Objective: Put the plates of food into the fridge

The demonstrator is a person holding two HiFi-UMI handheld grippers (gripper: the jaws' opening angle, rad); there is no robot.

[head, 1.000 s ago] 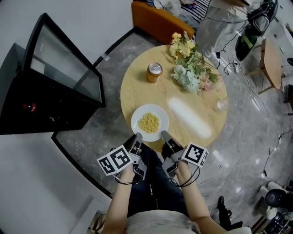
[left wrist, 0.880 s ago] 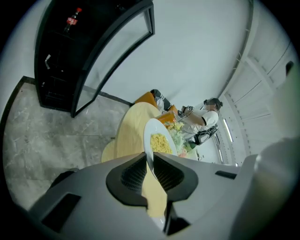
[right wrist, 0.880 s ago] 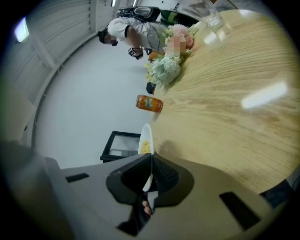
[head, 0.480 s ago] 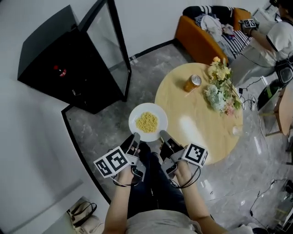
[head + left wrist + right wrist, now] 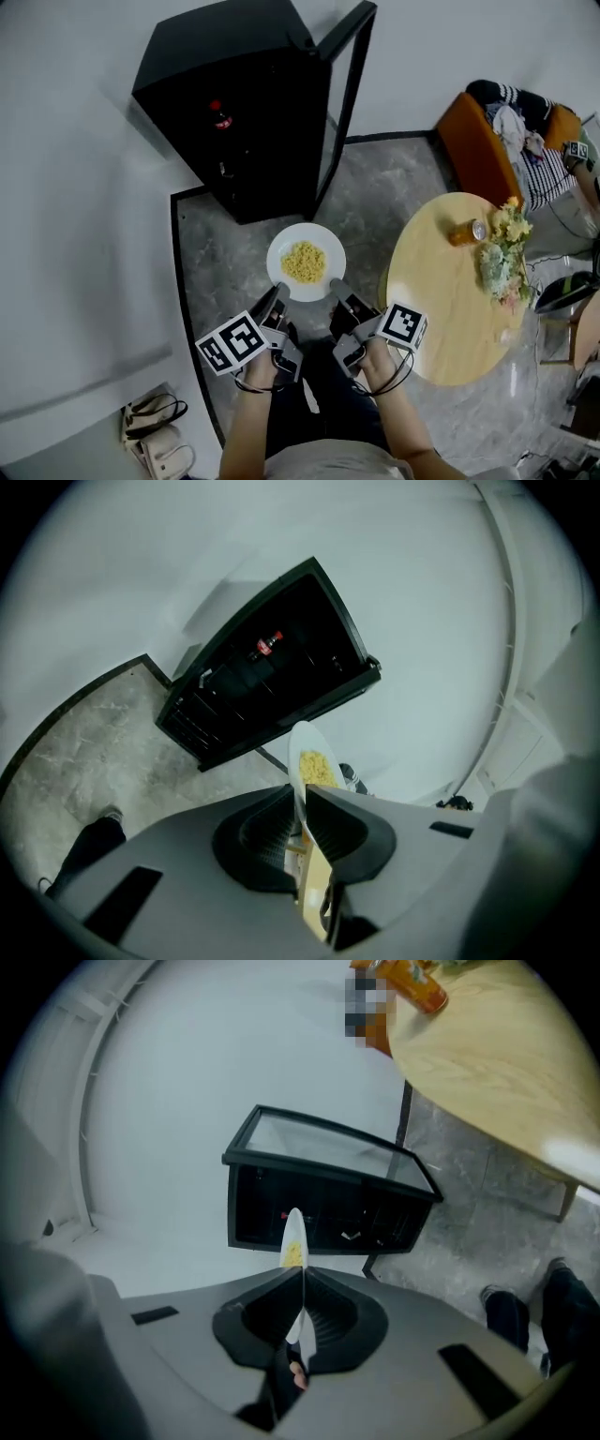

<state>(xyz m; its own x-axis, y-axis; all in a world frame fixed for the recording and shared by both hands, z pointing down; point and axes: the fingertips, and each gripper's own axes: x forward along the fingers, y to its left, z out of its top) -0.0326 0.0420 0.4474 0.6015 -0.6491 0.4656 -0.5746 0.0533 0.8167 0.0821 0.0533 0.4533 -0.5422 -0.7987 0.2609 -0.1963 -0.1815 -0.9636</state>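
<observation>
Plate (image 5: 306,262) of food is clamped at its near rim by the left tool (image 5: 278,289) and the right tool (image 5: 337,287), both shut on it, above the floor (image 5: 225,253) before the open fridge (image 5: 234,112). It is already off the table (image 5: 441,309); shelving it is left.

The left hand-held gripper (image 5: 279,292) and right hand-held gripper (image 5: 336,286) share a grey moulded shell with black ribbed jaw pads. Each carries a white cube (image 5: 232,342) printed with black square markers. Thin black cables (image 5: 247,382) loop behind each cube. The person wears dark trousers (image 5: 323,412) and a pale top (image 5: 323,464).
</observation>
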